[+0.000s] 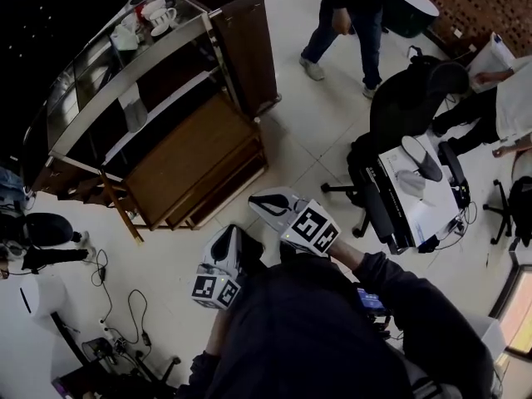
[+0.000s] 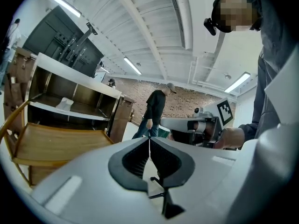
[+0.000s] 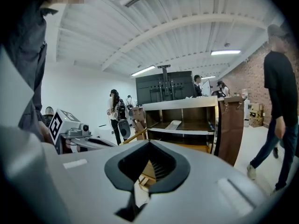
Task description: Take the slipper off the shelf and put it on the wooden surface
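Observation:
A pale slipper (image 1: 133,111) lies on the middle shelf of the metal cart (image 1: 125,73); it also shows as the slipper (image 2: 65,104) in the left gripper view and the slipper (image 3: 172,124) in the right gripper view. The wooden surface (image 1: 184,166) sits below the shelf, toward me. My left gripper (image 1: 231,238) and right gripper (image 1: 264,202) hang side by side above the floor, short of the cart. The left gripper (image 2: 149,141) is shut with nothing in it. The right gripper (image 3: 149,146) is shut and empty too.
White cups (image 1: 155,15) stand on the cart's top, and a brown cabinet (image 1: 243,36) joins its right end. A person (image 1: 349,15) walks behind the cart. An office chair (image 1: 403,106), a white table (image 1: 416,194) and a seated person (image 1: 503,98) are at the right. Cables (image 1: 125,322) lie at the lower left.

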Demonstrator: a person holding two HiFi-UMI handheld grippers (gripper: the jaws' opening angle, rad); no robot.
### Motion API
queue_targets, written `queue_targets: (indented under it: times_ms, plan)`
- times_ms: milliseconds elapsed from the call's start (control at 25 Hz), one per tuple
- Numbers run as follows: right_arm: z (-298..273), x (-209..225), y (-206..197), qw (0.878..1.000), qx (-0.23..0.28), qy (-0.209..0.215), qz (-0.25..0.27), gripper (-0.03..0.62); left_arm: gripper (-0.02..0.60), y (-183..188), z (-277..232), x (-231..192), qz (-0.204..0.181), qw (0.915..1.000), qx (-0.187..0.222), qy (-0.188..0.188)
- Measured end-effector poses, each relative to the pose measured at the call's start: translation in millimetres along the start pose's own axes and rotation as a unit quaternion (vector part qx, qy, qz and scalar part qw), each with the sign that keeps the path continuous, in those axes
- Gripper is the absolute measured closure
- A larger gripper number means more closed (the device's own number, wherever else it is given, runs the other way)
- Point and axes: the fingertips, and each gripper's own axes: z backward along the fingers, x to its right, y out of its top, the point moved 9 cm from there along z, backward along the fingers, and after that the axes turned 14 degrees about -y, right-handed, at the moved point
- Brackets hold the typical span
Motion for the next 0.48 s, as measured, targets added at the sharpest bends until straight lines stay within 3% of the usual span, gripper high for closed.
queue_targets:
  times_ms: [200, 480]
  plan:
    - [-4, 2, -3, 1.0, 0.004, 0.005, 0.001, 0.597, 0.557, -2, -4, -5, -0.004, 0.9999, -0.008, 0.013]
    - [15, -2, -26, 0.999, -0.013, -0.003, -0.03, 0.597, 0.557, -24, -7, 0, 0.023, 0.9983, -0.041, 0.034]
